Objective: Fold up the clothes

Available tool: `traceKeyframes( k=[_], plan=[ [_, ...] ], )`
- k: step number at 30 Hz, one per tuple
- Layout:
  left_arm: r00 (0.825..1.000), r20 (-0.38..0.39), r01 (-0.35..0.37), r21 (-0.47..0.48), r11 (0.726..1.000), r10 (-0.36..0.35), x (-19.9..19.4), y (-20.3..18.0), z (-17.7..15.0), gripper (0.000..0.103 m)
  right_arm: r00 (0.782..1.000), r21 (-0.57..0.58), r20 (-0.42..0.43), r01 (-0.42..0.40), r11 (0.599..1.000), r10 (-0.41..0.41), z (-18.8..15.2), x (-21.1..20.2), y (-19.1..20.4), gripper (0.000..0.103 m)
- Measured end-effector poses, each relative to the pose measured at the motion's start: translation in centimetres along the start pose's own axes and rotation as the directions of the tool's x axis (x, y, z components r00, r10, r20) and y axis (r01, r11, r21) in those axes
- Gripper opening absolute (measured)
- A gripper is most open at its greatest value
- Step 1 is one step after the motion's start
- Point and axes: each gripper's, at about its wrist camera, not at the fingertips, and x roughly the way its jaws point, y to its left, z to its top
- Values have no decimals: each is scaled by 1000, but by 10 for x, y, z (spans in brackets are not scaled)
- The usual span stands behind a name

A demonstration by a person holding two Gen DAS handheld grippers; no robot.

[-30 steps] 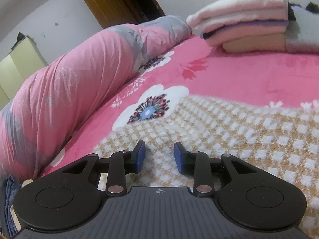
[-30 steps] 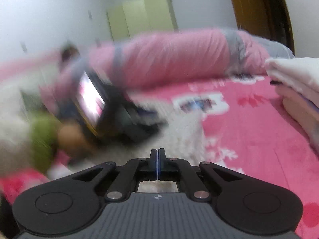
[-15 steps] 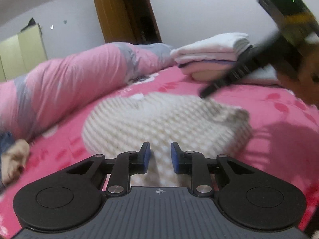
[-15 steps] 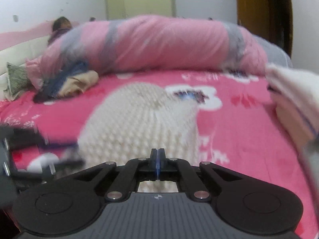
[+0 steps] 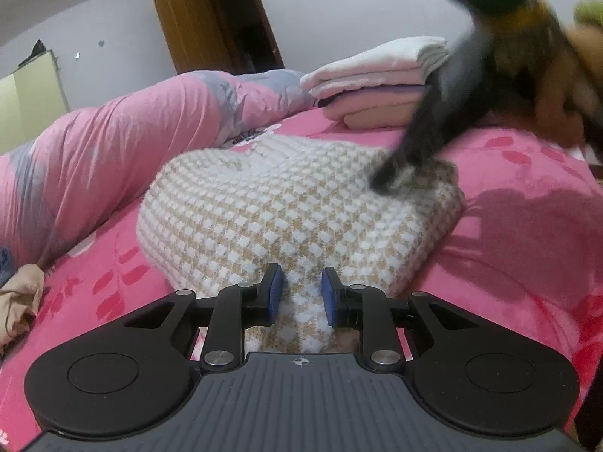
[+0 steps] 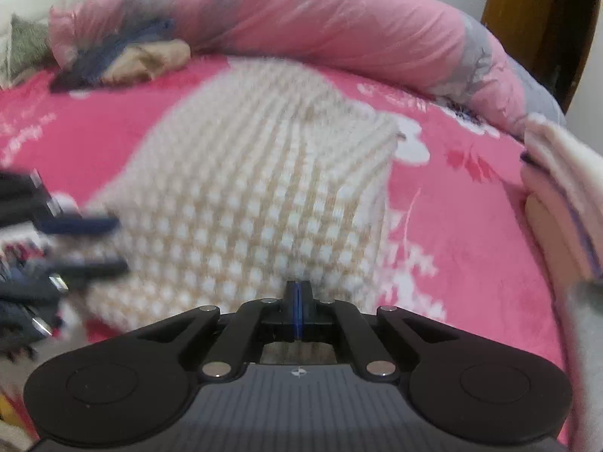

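Lying across the middle of both views, the knitted beige-and-white sweater [image 5: 301,203] rests folded on the pink floral bedspread [image 5: 527,233]. At lower centre of the left wrist view, the left gripper [image 5: 299,295] stands with its blue pads apart, a ridge of the sweater's near edge between them; whether they press it I cannot tell. Upper right, the blurred right gripper [image 5: 392,179] touches the sweater's far corner, its pads pressed together. Behind sits a stack of folded clothes [image 5: 377,75].

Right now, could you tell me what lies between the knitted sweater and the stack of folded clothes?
Only bare pink bedspread separates the sweater from the folded stack, seen in the left wrist view.
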Motion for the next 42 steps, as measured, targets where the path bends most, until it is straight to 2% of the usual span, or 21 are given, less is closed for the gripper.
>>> traceKeyframes(
  k=[2,3,5,6,8,11,12,16,17,19,20,23,25,28,30,33,36,38,42],
  plan=[
    [1000,0,-4,0,1000,4,1,-2,1,22,999,9,50,14,1000,-15,16,-8,-4,0],
    [1000,0,-9,2,1000,9,1,-3,1,22,999,22,49,20,1000,-21,20,-5,-7,0],
    [1000,2,-2,-5,1000,2,2,-2,1,22,998,24,-56,14,1000,-12,10,29,-11,0],
    [1000,5,7,-10,1000,-7,3,0,1,22,997,3,-80,16,1000,-16,-3,47,-12,0],
    [1000,11,14,-16,1000,-14,3,0,1,22,997,-18,-68,27,999,-28,-9,49,-12,0],
    [1000,12,16,-29,999,-15,1,3,2,22,994,-4,-110,24,1000,-25,11,37,-13,0],
    [1000,10,27,-48,999,-27,1,7,3,22,994,-4,-104,24,1000,-24,18,31,-14,0],
    [999,2,37,-60,998,-37,1,10,4,23,999,28,47,9,1000,-10,55,4,-18,0],
    [999,2,33,-59,998,-33,0,8,4,23,999,39,33,-13,999,12,57,13,-19,0],
    [999,4,39,-64,997,-39,1,8,3,23,994,59,-84,-67,996,72,45,53,-19,0],
    [999,6,48,-72,996,-48,2,9,3,24,990,59,-114,-72,996,78,39,63,-19,0],
    [998,3,58,-82,995,-58,-2,12,8,24,992,61,-107,-59,996,65,33,67,-19,0],
    [996,12,89,-124,988,-89,-10,23,15,25,993,56,-103,-50,997,56,29,68,-18,0],
    [990,91,126,-195,973,-110,-23,43,32,25,995,38,-94,-40,999,43,25,67,-15,0],
    [990,112,113,-221,969,-90,-16,49,45,25,995,50,-91,-42,998,46,24,67,-17,0],
    [996,58,75,-239,968,-63,18,52,53,26,995,85,-80,-54,995,61,22,68,-21,0],
    [996,-42,58,-280,958,-72,58,56,35,27,993,104,-87,-68,992,77,28,67,-26,0],
    [995,-37,74,-309,948,-90,55,62,33,27,992,103,-96,-76,992,86,38,61,-28,0],
    [994,-36,84,-336,938,-102,54,67,30,27,987,88,21,-158,984,157,73,38,-21,0]
  ],
)
